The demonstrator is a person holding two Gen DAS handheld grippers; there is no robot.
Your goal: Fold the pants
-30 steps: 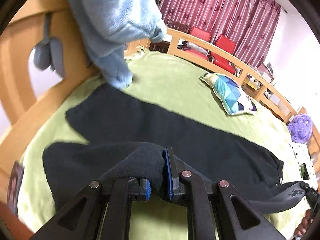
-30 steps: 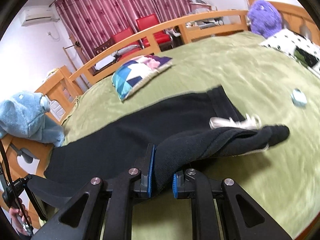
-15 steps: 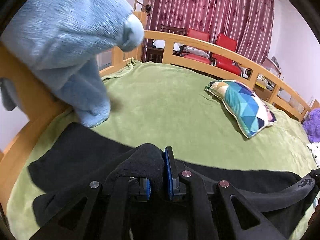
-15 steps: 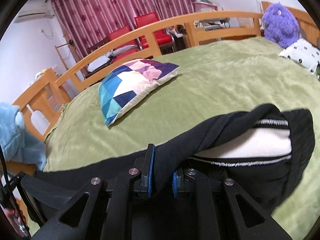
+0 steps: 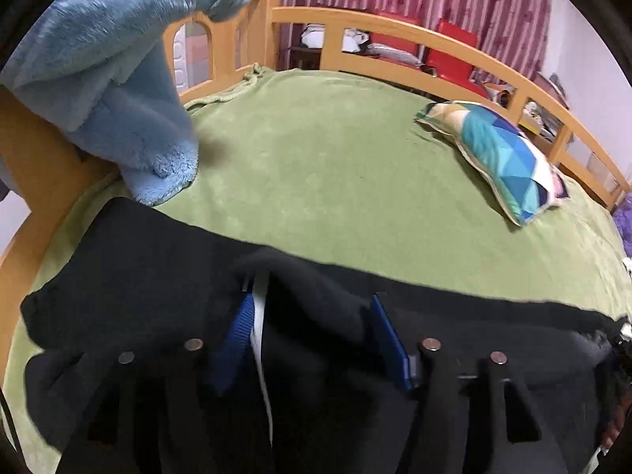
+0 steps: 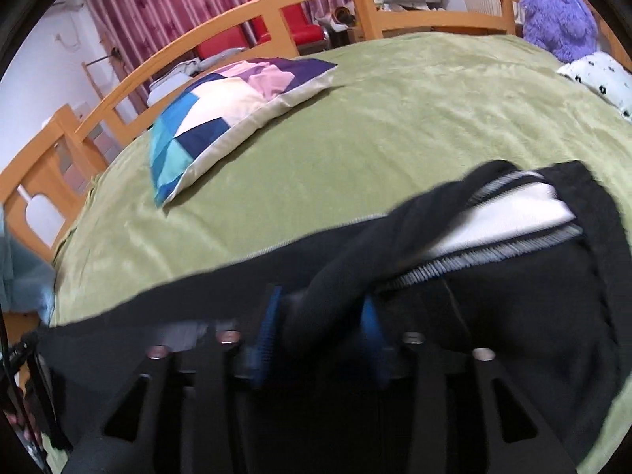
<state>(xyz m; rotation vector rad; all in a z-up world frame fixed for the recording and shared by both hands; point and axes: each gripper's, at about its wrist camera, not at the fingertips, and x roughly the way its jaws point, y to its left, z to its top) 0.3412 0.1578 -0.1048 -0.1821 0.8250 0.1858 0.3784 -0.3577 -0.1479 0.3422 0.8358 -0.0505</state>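
The black pants point(image 5: 158, 276) lie along the near side of the green bed, one leg folded over the other. My left gripper point(image 5: 312, 335) is open low over the leg ends, a fold of black cloth lying loose between its blue pads point(image 5: 237, 328). In the right wrist view the pants point(image 6: 513, 296) show their waistband with a white lining point(image 6: 513, 217). My right gripper point(image 6: 320, 331) is open, with a ridge of black cloth resting between its blue pads point(image 6: 268, 328).
The green blanket point(image 5: 335, 150) covers the bed. A light blue plush toy point(image 5: 118, 59) hangs over the wooden bed frame at left. A patchwork pillow point(image 6: 229, 110) lies beyond the pants. A purple plush point(image 6: 557, 8) and a spotted pillow point(image 6: 600, 79) sit at far right.
Both grippers have come down onto the bed with the folded-over leg and have opened; the black cloth that they held now lies loose between the pads.
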